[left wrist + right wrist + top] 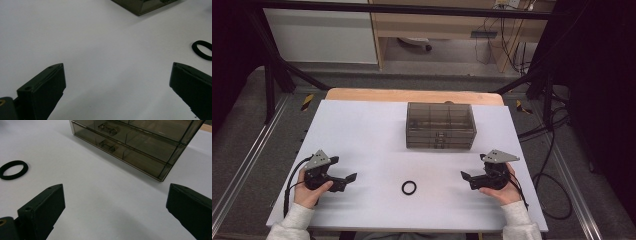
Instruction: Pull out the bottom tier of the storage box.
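Note:
A black ring lies flat on the white table near the front middle; it also appears as the ring at the right edge of the left gripper view and the ring at the left of the right gripper view. A smoky transparent drawer box stands behind it, its drawers closed; the box front faces the right gripper. My left gripper rests open at the front left, pointing toward the ring. My right gripper rests open at the front right, also pointing inward. Both hold nothing.
The white sheet covers a wooden table whose far edge shows behind the box. Black frame bars and cables run along the floor on both sides. Bare table surface lies between the grippers and the box.

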Action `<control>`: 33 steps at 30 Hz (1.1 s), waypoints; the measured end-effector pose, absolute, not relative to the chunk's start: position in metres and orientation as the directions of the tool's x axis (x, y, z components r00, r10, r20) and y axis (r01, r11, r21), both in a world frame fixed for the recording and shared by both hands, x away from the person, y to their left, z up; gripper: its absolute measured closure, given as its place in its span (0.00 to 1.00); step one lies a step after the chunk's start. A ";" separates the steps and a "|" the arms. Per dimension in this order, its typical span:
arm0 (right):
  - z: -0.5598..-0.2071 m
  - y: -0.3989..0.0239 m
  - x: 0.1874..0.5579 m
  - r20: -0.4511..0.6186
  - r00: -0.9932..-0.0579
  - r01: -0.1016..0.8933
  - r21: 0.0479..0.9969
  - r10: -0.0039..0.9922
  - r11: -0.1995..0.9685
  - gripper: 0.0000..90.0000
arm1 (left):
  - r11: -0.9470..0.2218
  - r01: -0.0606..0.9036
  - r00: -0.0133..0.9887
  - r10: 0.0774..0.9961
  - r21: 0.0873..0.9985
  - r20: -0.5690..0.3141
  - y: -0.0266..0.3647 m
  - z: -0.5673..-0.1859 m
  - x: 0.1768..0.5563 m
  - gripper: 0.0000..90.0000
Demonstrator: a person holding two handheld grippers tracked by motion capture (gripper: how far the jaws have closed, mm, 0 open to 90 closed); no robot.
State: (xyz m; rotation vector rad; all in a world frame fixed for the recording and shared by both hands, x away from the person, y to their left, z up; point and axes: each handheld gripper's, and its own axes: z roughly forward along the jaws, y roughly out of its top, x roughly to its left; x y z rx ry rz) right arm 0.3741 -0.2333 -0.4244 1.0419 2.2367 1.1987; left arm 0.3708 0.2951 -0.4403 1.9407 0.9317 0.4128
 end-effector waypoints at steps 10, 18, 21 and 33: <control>-0.423 -0.223 0.376 -0.056 -0.651 0.409 0.814 0.757 0.413 0.03 | -0.297 0.442 0.658 0.749 0.846 -0.080 0.295 -0.440 0.371 0.00; -0.420 -0.214 0.378 -0.112 -0.666 0.383 0.797 0.737 0.467 0.04 | -0.299 0.442 0.658 0.749 0.846 -0.079 0.295 -0.440 0.371 0.00; -0.419 -0.209 0.378 -0.136 -0.672 0.372 0.788 0.728 0.491 0.04 | -0.303 0.441 0.659 0.748 0.845 -0.076 0.294 -0.440 0.371 0.00; -0.417 -0.197 0.378 -0.235 -0.691 0.325 0.744 0.684 0.584 0.04 | -0.308 0.441 0.661 0.747 0.843 -0.073 0.294 -0.440 0.371 0.00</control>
